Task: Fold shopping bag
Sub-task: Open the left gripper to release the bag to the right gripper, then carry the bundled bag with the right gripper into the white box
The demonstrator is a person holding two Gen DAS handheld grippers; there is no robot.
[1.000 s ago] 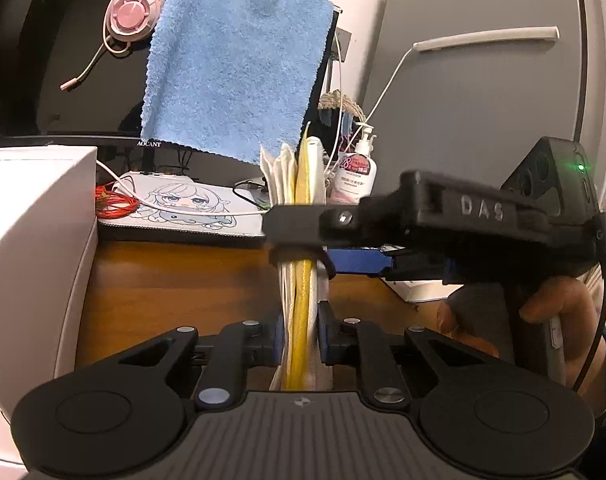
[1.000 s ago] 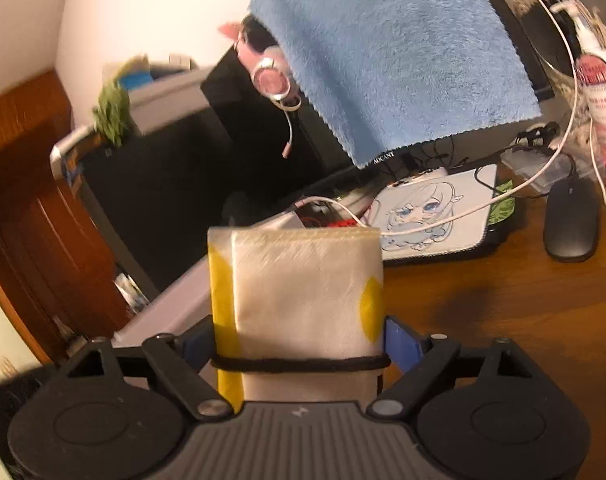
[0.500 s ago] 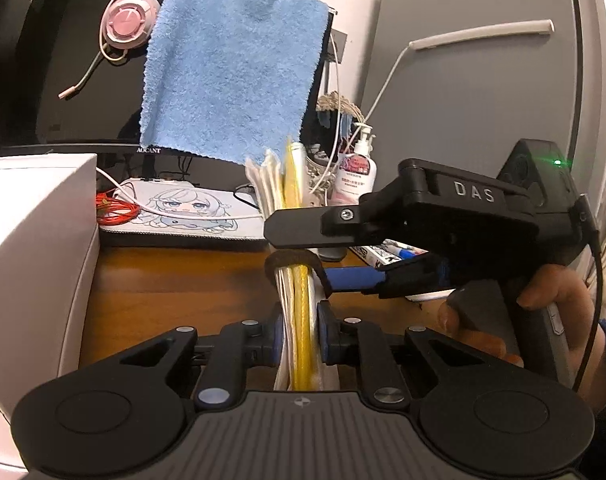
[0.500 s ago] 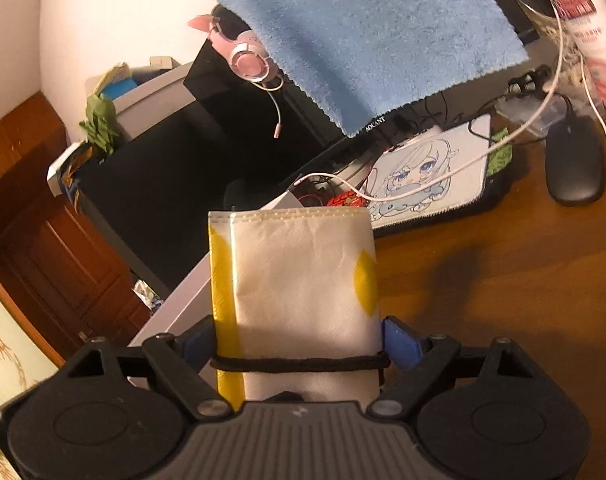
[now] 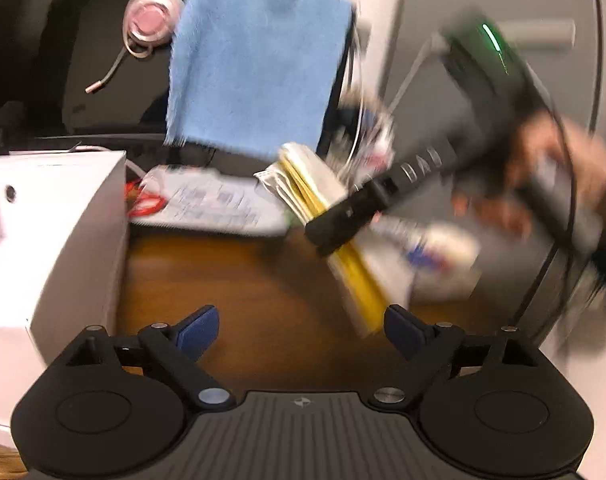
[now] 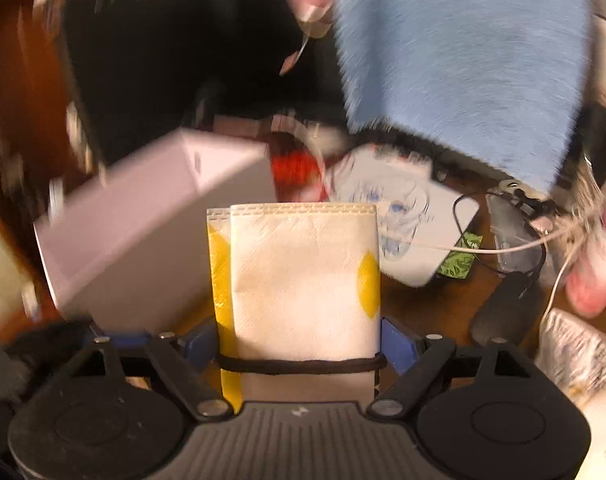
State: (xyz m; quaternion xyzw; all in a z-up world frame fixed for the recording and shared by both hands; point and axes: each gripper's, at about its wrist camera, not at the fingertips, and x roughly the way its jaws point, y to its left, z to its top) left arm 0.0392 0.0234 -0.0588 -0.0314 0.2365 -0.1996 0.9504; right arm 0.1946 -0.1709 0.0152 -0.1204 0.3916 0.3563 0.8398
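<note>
The folded shopping bag (image 6: pixel 303 272) is a flat white and yellow packet with a black elastic band around its lower part. My right gripper (image 6: pixel 299 340) is shut on it, its blue pads pressed against both side edges. In the left wrist view the same bag (image 5: pixel 355 276) hangs tilted over the desk, with the right gripper (image 5: pixel 331 236) clamped across its middle and a hand behind it. My left gripper (image 5: pixel 299 324) stands open, fingers wide apart and nothing between them; the bag's lower end sits just inside its right finger. Both views are motion-blurred.
A white box (image 5: pixel 51 232) stands at the left on the wooden desk (image 5: pixel 231 292). A blue towel (image 5: pixel 251 64) drapes over a dark monitor beside a pink headset (image 5: pixel 151 20). A printed mouse pad (image 5: pixel 211 204), a mouse (image 6: pixel 507 308) and a pump bottle (image 6: pixel 595 276) lie behind.
My left gripper has opened and let go of the bag. The right gripper has swung the bag up and to the right, tilting it; both cameras moved fast.
</note>
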